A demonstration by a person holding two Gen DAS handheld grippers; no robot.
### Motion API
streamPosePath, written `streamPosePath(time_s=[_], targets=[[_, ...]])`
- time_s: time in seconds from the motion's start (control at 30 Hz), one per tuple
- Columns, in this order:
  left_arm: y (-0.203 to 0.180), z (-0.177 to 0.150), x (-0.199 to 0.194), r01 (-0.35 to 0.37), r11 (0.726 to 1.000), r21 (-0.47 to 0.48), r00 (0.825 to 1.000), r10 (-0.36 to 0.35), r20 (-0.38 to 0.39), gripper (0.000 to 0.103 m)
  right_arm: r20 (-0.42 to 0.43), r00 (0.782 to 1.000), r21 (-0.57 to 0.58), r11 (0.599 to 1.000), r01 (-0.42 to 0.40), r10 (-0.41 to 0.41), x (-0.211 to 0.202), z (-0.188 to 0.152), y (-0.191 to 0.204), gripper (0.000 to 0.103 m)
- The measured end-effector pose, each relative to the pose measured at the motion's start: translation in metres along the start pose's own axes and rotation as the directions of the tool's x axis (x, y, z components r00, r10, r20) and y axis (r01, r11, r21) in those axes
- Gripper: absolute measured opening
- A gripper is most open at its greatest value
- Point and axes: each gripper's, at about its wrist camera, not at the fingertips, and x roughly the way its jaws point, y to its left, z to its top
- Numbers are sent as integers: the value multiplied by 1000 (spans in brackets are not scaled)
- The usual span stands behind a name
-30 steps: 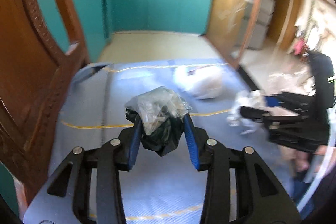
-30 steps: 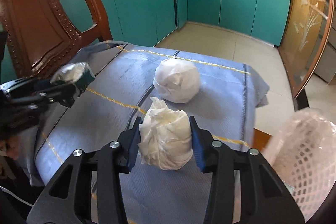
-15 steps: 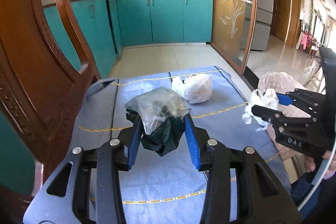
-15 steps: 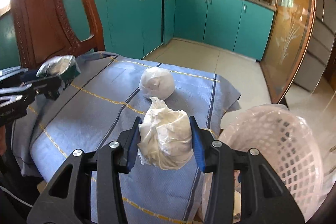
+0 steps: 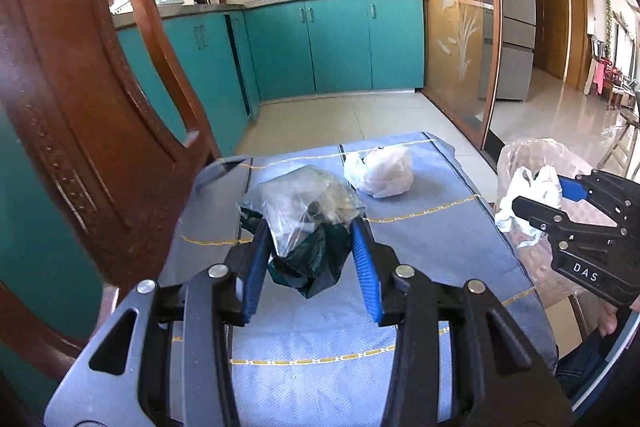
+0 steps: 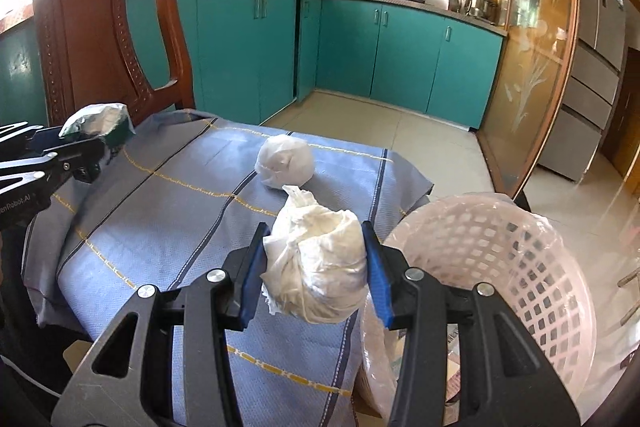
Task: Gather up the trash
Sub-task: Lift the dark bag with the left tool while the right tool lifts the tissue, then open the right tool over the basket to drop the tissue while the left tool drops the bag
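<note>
Clamping a crumpled bundle of clear and dark green plastic (image 5: pixel 308 227) between its two blue pads, the left gripper (image 5: pixel 308 247) holds this piece of trash in the air above the blue cloth (image 5: pixel 420 247) with yellow lines. The right gripper (image 6: pixel 314 259) is closed in the same way on a tied white bag (image 6: pixel 320 267), also lifted above the blue cloth, near its right edge. So two pieces of trash are held, one in each gripper, and a third one, a round white bag (image 6: pixel 285 159), lies alone on the blue cloth at its far end, apart from both grippers. One pink plastic basket (image 6: pixel 500 267) with a lattice wall and a clear liner stands just beside the right edge of the blue cloth, close to the right gripper. One carved wooden chair back (image 5: pixel 80 107) rises at the left side of the blue cloth. Behind the far end of the blue cloth are teal kitchen cabinets (image 6: pixel 400 59).
</note>
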Motion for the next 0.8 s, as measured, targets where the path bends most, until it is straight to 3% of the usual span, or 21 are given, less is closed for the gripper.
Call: streamPosePath(time_s=[0.2, 0.47, 0.6, 0.8], targets=[[-2, -1, -10, -15, 1000, 2, 1000, 15, 25, 42, 46, 998, 2, 999, 34, -34, -17, -5, -1, 46], [-11, 3, -14, 16, 1000, 4, 999, -16, 32, 43, 88, 984, 105, 984, 146, -156, -37, -7, -41, 46], [-27, 9, -13, 69, 997, 20, 997, -69, 33, 43, 79, 973, 149, 968, 204, -217, -42, -13, -59, 46], [-70, 22, -4, 186, 979, 85, 981, -190, 39, 43, -29, 962, 226, 936, 270, -271, -36, -29, -88, 47]])
